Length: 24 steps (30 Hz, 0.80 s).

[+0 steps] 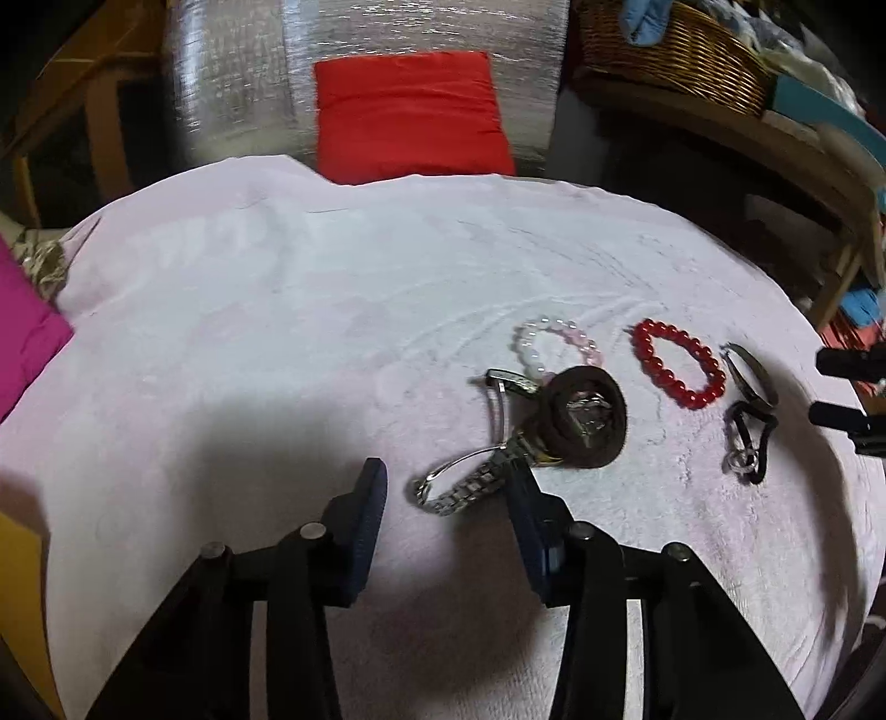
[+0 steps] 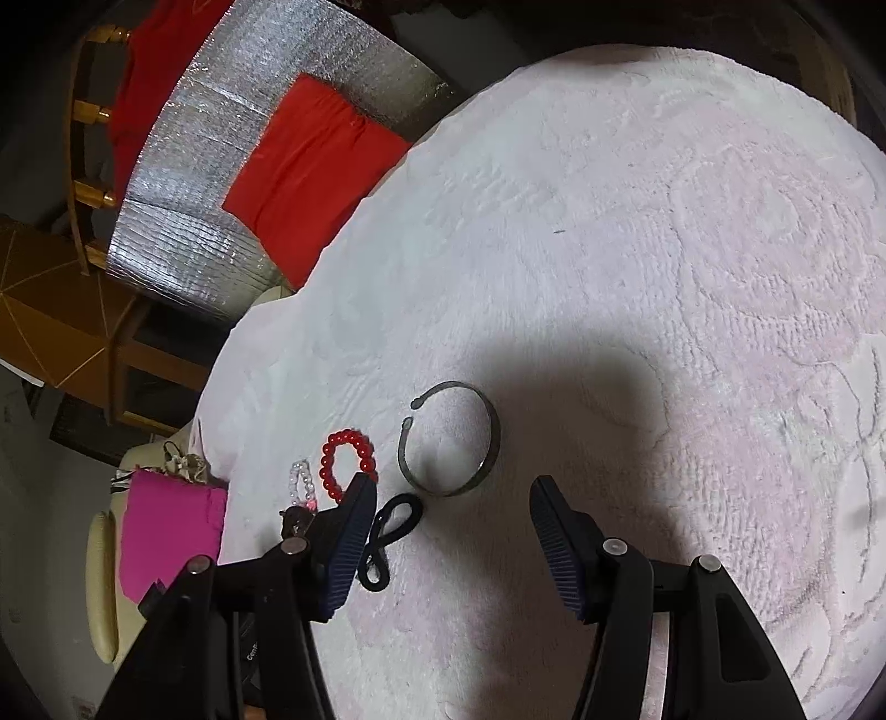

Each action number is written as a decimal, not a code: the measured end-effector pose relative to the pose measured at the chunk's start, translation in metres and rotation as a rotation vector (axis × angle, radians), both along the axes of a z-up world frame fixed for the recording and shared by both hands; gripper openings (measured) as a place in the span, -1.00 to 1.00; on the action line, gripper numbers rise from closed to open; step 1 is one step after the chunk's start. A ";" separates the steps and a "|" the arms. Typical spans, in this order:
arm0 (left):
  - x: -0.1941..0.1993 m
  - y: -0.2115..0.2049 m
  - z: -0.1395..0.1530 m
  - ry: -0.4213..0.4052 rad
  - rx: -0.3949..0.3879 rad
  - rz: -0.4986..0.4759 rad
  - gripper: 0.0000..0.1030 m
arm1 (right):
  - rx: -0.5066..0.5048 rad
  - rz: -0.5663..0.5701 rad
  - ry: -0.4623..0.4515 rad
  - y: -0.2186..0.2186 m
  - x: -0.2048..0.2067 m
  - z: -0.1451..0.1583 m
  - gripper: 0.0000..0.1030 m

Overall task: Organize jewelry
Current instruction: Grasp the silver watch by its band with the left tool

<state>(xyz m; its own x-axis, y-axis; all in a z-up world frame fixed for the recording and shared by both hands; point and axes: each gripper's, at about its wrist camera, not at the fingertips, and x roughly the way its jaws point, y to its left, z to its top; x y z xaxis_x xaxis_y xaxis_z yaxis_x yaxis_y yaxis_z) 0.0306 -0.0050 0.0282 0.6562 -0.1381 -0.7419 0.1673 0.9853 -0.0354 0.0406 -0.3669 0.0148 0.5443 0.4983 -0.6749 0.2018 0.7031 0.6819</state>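
On the pale pink towel [image 1: 277,310] lie a metal-link watch [image 1: 476,482], a dark brown ring-shaped piece [image 1: 587,421] on top of it, a clear-and-pink bead bracelet [image 1: 554,343], a red bead bracelet [image 1: 675,365], a grey cuff bangle [image 1: 750,376] and a black hair tie [image 1: 747,443]. My left gripper [image 1: 448,487] is open just above the watch band. My right gripper [image 2: 451,501] is open, right before the bangle [image 2: 451,437]; the hair tie [image 2: 387,537] lies by its left finger. The red bracelet [image 2: 349,462] and clear bracelet [image 2: 302,482] lie further left.
A red cloth [image 1: 410,111] on silver foil padding [image 1: 232,83] stands behind the table. A wicker basket [image 1: 675,50] sits at the back right. A magenta cloth [image 1: 22,327] lies at the left. The right gripper's tips [image 1: 847,387] show at the right edge.
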 end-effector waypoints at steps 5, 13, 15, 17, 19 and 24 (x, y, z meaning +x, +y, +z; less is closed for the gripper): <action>0.006 -0.003 -0.004 0.008 -0.032 -0.038 -0.11 | -0.008 -0.004 0.009 0.002 0.000 -0.002 0.21; 0.005 -0.003 -0.001 -0.003 -0.066 -0.055 -0.80 | -0.028 -0.014 0.016 0.004 0.001 -0.005 0.21; 0.003 -0.002 0.001 0.018 -0.108 -0.071 -0.83 | -0.043 -0.022 0.015 0.004 0.001 -0.004 0.21; -0.001 -0.002 0.002 0.033 -0.124 -0.090 -0.83 | -0.053 -0.029 0.014 0.004 0.002 -0.004 0.21; -0.006 -0.001 0.004 0.048 -0.143 -0.103 -0.83 | -0.057 -0.037 0.012 0.002 0.002 -0.004 0.21; -0.023 0.010 0.018 0.032 -0.221 -0.118 -0.83 | -0.056 -0.044 0.013 0.003 0.003 -0.004 0.21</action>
<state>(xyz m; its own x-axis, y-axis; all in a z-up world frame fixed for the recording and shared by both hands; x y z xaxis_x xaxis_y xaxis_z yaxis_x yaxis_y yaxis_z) 0.0077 0.0049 0.0458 0.6024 -0.3734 -0.7055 0.2761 0.9267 -0.2547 0.0431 -0.3643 0.0110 0.5560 0.4353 -0.7081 0.2418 0.7303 0.6389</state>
